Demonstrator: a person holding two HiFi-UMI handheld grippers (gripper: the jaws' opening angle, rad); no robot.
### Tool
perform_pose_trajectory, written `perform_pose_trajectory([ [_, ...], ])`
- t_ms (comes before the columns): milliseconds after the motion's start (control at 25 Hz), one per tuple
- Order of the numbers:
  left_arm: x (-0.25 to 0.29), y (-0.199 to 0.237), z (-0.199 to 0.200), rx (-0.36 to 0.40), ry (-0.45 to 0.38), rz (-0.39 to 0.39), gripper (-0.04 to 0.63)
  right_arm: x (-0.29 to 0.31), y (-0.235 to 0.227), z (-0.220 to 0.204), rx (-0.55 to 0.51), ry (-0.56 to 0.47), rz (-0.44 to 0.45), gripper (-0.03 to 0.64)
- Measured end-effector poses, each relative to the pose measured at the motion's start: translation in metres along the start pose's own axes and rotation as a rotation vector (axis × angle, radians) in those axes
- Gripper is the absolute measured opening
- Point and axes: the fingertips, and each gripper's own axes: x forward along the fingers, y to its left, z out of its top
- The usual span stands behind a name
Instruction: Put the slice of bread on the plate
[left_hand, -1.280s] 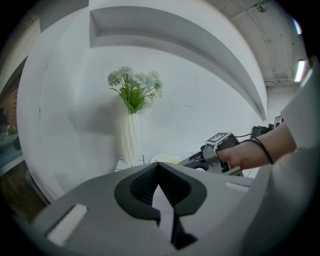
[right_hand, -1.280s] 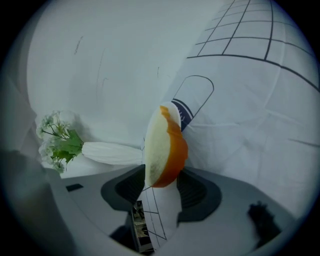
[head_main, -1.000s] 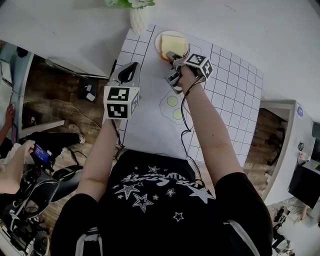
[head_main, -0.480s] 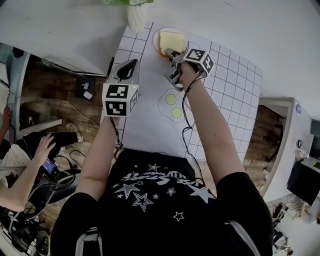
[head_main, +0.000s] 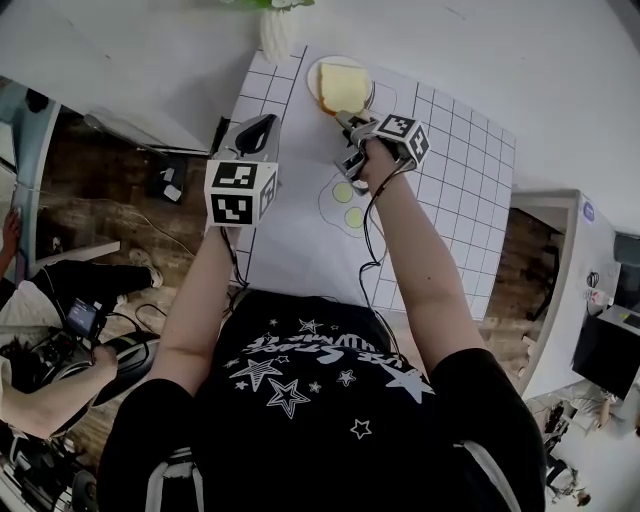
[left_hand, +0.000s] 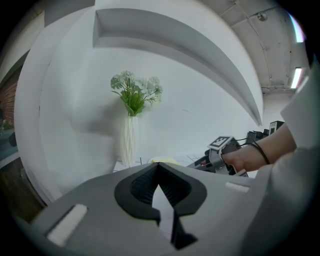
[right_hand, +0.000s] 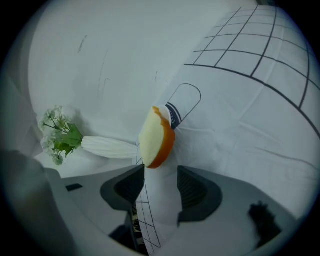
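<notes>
The pale, orange-crusted bread slice (head_main: 343, 88) lies on the round white plate (head_main: 313, 85). We should back our right gripper (right_hand: 161, 182), jaws open and empty, straight off. The left gripper (left_hand: 160, 185) jaws are closed.

Bread (head_main: 343, 88) on plate (head_main: 314, 82) — vase (head_main: 277, 36) beside, leftward.

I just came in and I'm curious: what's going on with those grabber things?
A person holds a gripper in each hand over a checked mat. The slice of bread lies on the plate at the mat's far end. The right gripper is just short of it, jaws apart and empty. The left gripper is held off to the side, jaws together.
</notes>
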Motion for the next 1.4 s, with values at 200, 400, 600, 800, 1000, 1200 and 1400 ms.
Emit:
perform_pose_trajectory([
  [200,-0.014,-0.005,0.002,0.006,-0.012,-0.022,0.009,-0.024,0.008,-0.011,-0.133,-0.046,-0.013,0.198],
  [400,-0.036,-0.017,0.005,0.018,-0.038,-0.064,0.009,-0.053,0.043,-0.028,-0.305,-0.131,0.028,0.188],
  [600,-0.064,-0.030,0.011,0.043,-0.070,-0.116,0.009,-0.092,0.086,-0.048,-0.504,-0.267,0.053,0.040],
  [800,-0.099,-0.044,0.012,0.065,-0.114,-0.187,0.009,-0.137,0.122,-0.085,-0.757,-0.387,0.074,0.034],
  [1000,-0.120,-0.051,-0.007,0.070,-0.104,-0.232,0.009,-0.162,0.131,-0.126,-0.982,-0.429,0.002,0.023],
  [1200,-0.135,-0.066,-0.016,0.053,-0.117,-0.304,0.009,-0.177,0.125,-0.158,-1.042,-0.419,-0.026,0.021],
  [1400,-0.144,-0.086,-0.021,0.080,-0.113,-0.314,0.009,-0.197,0.118,-0.171,-1.085,-0.414,-0.039,0.021],
])
